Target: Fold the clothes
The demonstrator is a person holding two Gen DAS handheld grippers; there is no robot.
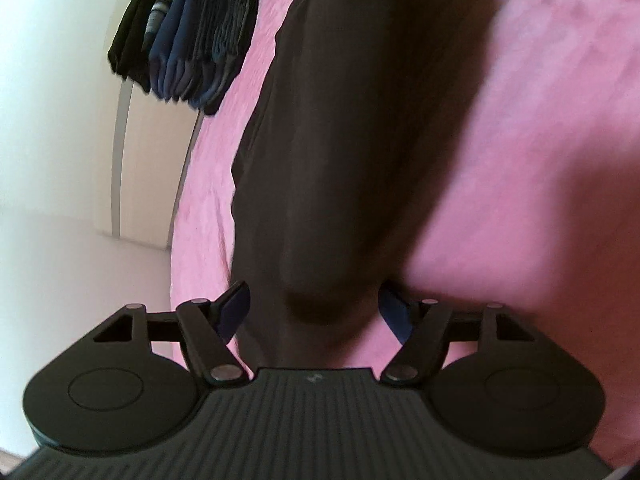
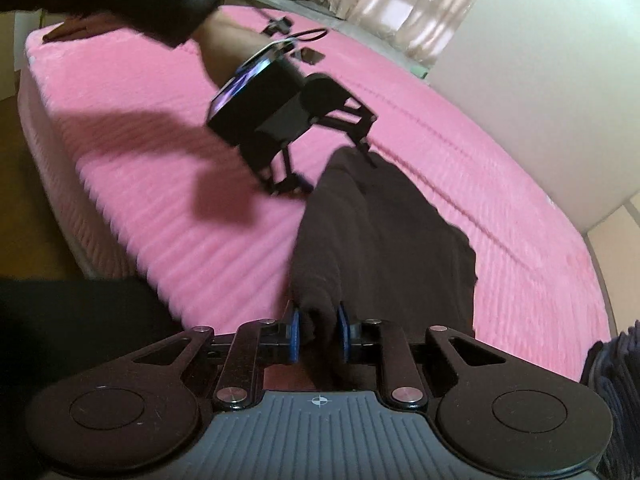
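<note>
A dark brown garment [image 1: 352, 140] lies stretched along the pink bed [image 1: 540, 160]. My left gripper [image 1: 316, 312] is open, its blue pads [image 1: 236, 308] spread on either side of the garment's near end, which lies between them. In the right wrist view my right gripper [image 2: 319, 334] is shut on the other end of the brown garment [image 2: 380, 232], bunched between the blue pads [image 2: 295, 330]. The left gripper [image 2: 332, 168] shows there at the garment's far end, fingers spread wide over the cloth.
A stack of folded dark and blue clothes [image 1: 188, 40] stands at the bed's far edge by a white wall. Another dark folded pile [image 2: 616, 380] sits at the right. Small black items [image 2: 296, 36] and a brown cloth [image 2: 80, 26] lie on the far bed.
</note>
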